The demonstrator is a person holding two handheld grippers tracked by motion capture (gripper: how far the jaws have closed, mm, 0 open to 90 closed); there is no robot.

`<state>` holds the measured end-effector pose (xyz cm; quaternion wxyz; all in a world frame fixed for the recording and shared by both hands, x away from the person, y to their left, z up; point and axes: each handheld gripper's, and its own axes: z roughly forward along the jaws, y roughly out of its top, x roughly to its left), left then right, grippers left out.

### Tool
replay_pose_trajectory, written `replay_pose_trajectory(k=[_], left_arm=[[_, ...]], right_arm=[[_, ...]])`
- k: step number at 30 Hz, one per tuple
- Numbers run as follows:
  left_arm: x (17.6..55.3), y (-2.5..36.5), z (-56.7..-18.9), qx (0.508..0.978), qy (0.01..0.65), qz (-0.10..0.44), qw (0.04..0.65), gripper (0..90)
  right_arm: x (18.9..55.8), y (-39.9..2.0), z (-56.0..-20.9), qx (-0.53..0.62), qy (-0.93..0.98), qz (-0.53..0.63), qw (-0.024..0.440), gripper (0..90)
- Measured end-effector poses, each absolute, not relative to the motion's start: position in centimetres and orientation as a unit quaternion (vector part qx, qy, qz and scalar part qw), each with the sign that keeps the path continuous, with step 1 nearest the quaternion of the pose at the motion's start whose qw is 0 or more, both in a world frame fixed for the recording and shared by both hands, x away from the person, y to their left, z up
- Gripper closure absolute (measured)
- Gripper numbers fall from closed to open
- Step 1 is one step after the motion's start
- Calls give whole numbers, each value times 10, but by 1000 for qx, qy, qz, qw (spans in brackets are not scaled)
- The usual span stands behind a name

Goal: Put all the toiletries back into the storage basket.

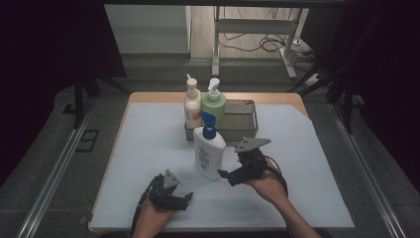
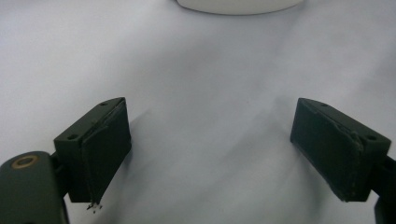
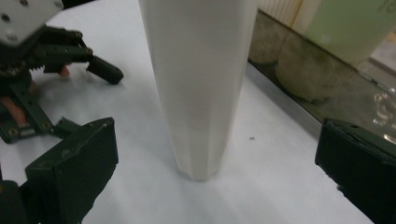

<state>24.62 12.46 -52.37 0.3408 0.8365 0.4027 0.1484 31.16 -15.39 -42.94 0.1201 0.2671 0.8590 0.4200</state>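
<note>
Beside the white bottle point(image 1: 208, 153), wide-jawed right gripper point(image 1: 224, 174)

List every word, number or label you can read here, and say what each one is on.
None can be read.
White bottle with the blue pump: a blue-printed label, too small and blurred.
Cream bottle in the metal tray: an orange mark, no legible text.
Green bottle: no print legible.

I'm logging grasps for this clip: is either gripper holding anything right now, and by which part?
Nothing is held. The right gripper has its jaws open either side of the white bottle, not touching it; the left gripper is open over bare table.
</note>
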Motion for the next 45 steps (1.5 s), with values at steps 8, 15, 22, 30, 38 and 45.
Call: replay_pose_trajectory(k=[8, 15, 22, 30, 38, 45], left_arm=[[246, 125, -524, 836, 403, 149, 341, 119], [246, 125, -524, 836, 403, 149, 341, 119], [246, 125, -524, 836, 403, 149, 341, 119], [246, 125, -524, 836, 402, 149, 341, 119], [246, 125, -524, 836, 403, 149, 341, 119], [246, 125, -524, 836, 403, 149, 341, 119]], right_arm=[[317, -142, -421, 273, 851, 430, 125, 18], [322, -130, -418, 268, 851, 432, 130, 31], [326, -119, -418, 271, 853, 426, 135, 54], [330, -108, -416, 273, 850, 427, 143, 135], [331, -98, -415, 273, 846, 433, 150, 215], [333, -94, -418, 269, 846, 436, 147, 338]])
